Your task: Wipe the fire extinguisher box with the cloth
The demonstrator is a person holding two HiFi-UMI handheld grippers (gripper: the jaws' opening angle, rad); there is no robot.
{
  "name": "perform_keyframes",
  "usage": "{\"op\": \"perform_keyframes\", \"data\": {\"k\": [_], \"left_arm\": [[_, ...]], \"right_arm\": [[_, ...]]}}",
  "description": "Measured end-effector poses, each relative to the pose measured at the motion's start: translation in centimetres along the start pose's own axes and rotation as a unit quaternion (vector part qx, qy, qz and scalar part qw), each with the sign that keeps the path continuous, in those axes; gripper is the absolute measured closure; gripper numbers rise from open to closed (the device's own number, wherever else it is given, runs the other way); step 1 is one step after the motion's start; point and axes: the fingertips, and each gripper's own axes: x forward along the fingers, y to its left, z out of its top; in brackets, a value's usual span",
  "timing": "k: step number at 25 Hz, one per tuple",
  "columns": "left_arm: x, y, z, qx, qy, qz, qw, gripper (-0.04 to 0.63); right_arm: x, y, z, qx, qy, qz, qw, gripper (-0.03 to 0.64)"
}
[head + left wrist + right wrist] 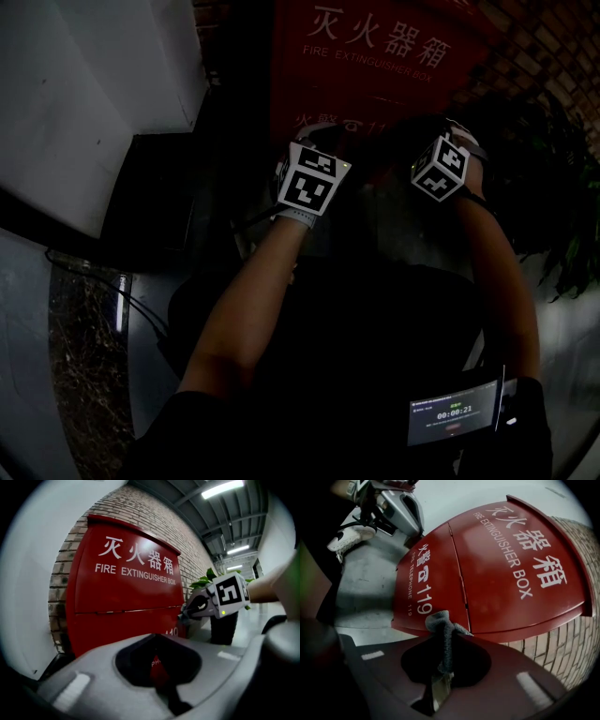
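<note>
R gripper (442, 637) pinches cloth (440, 620) near box (511, 573); L gripper (157, 638) closed.

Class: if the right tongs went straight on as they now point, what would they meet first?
Probably the front of the red fire extinguisher box, near the 119 print. The cloth pinched in the right tongs would touch first; depth is unclear.

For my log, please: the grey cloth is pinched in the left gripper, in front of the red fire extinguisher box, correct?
Not quite: the right gripper pinches the grey cloth in front of the red fire extinguisher box; the right gripper view shows it.
</note>
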Motion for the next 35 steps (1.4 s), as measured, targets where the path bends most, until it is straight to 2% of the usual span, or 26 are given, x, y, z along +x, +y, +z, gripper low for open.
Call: {"op": "perform_keyframes", "data": {"k": [4, 8, 13, 19, 26, 29, 35], "left_arm": [[-1.1, 2.0, 0.2, -0.017, -0.007, 0.017, 0.9997, 0.592], [-2.3, 4.2, -0.3, -0.018, -0.001, 0.039, 0.9991, 0.592], [-4.3, 8.0, -1.4, 0.007, 0.021, 0.072, 0.9972, 0.592], [-5.2, 11.8, -2.9, -0.014, 0.015, 0.105, 0.9943, 0.592], [-5.6, 14.5, -3.9, -0.046, 0.009, 0.11, 0.9929, 0.592], [-5.5, 14.8, -3.3, -0.043, 0.0, 0.112, 0.9927, 0.592], [-4.6, 14.5, -3.7, -0.042, 0.01, 0.105, 0.9935, 0.592]], "right_arm": [[-1.4, 0.8, 2.9, -0.015, -0.021, -0.001, 1.0, 0.588], [-3.1, 1.8, 8.5, -0.025, -0.069, -0.001, 0.997, 0.588], [-4.6, 2.5, 16.5, -0.029, -0.137, -0.004, 0.99, 0.586], [-3.6, 4.3, 23.1, -0.032, -0.175, 0.005, 0.984, 0.586], [-1.2, 6.3, 26.8, -0.038, -0.191, 0.021, 0.981, 0.586], [-0.6, 6.4, 27.7, -0.038, -0.199, 0.019, 0.979, 0.586], [0.4, 6.0, 27.9, -0.028, -0.212, 0.012, 0.977, 0.588]]}}
